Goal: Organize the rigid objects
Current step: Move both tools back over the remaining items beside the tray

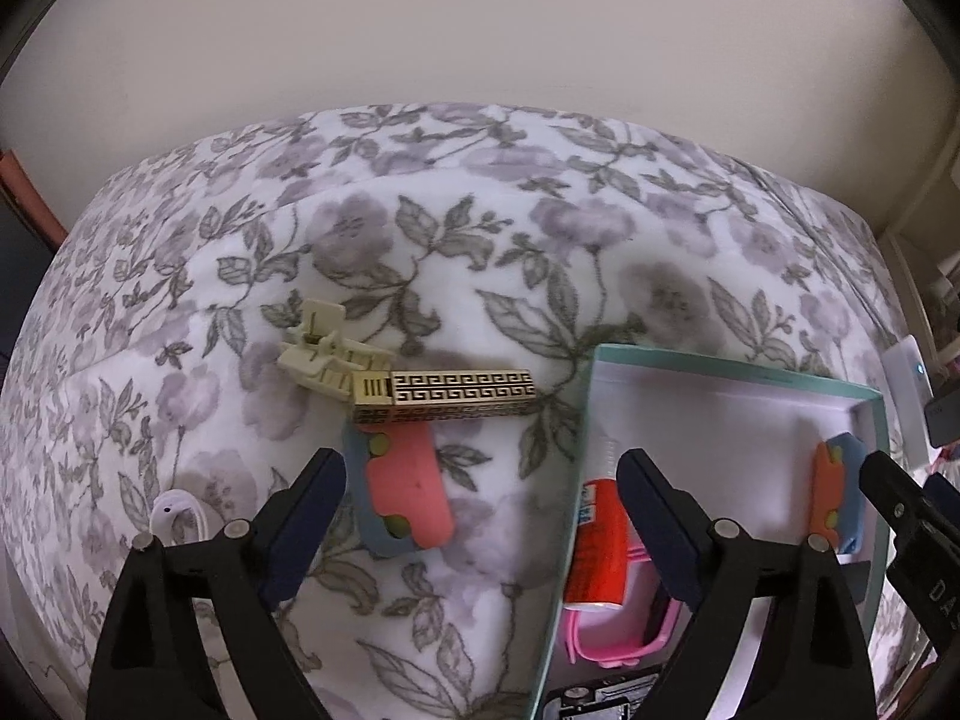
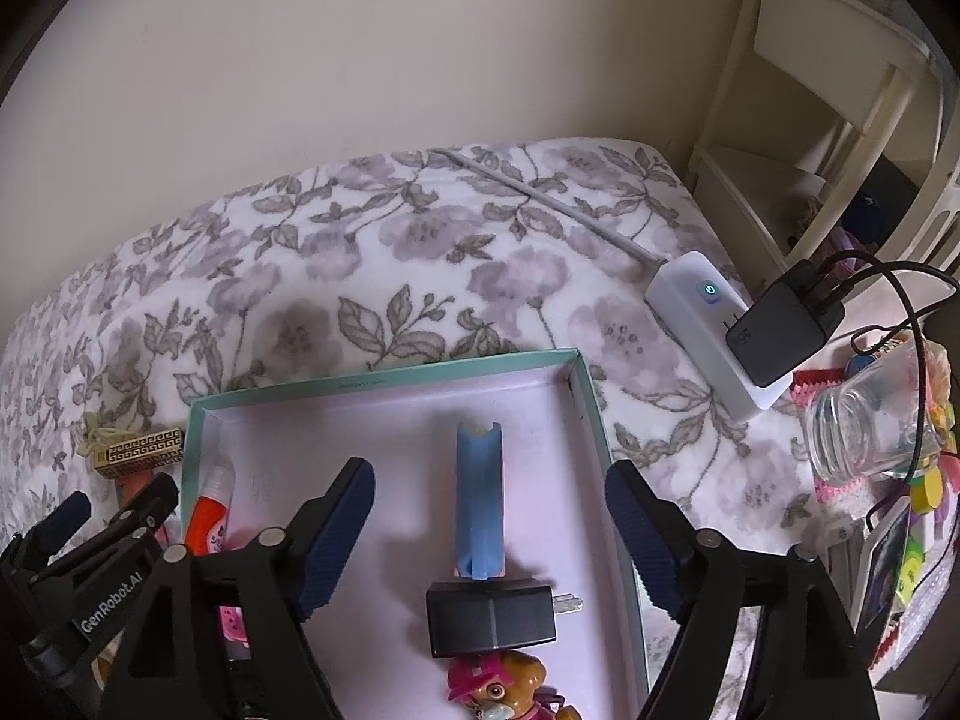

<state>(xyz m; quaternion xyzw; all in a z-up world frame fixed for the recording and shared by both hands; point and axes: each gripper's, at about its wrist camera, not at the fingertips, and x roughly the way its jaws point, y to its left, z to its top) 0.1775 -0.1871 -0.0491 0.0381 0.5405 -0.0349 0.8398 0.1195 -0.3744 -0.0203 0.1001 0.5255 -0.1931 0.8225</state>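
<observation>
Floral bedspread (image 1: 420, 228) under everything. Teal-rimmed box (image 2: 384, 381) lying on it, holding blue toy car (image 2: 479, 498) and black charger (image 2: 489, 618). Left tongs (image 1: 480, 480) wide, empty; right tongs (image 2: 489, 498) wide, astride car, not gripping.

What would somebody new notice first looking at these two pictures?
Probably the teal-rimmed box on the flowered blanket, holding a blue toy car, a black plug adapter and an orange glue bottle. Left of the box lie a gold patterned case and a pink toy car. At the blanket's right edge, a white power strip glows blue.
</observation>
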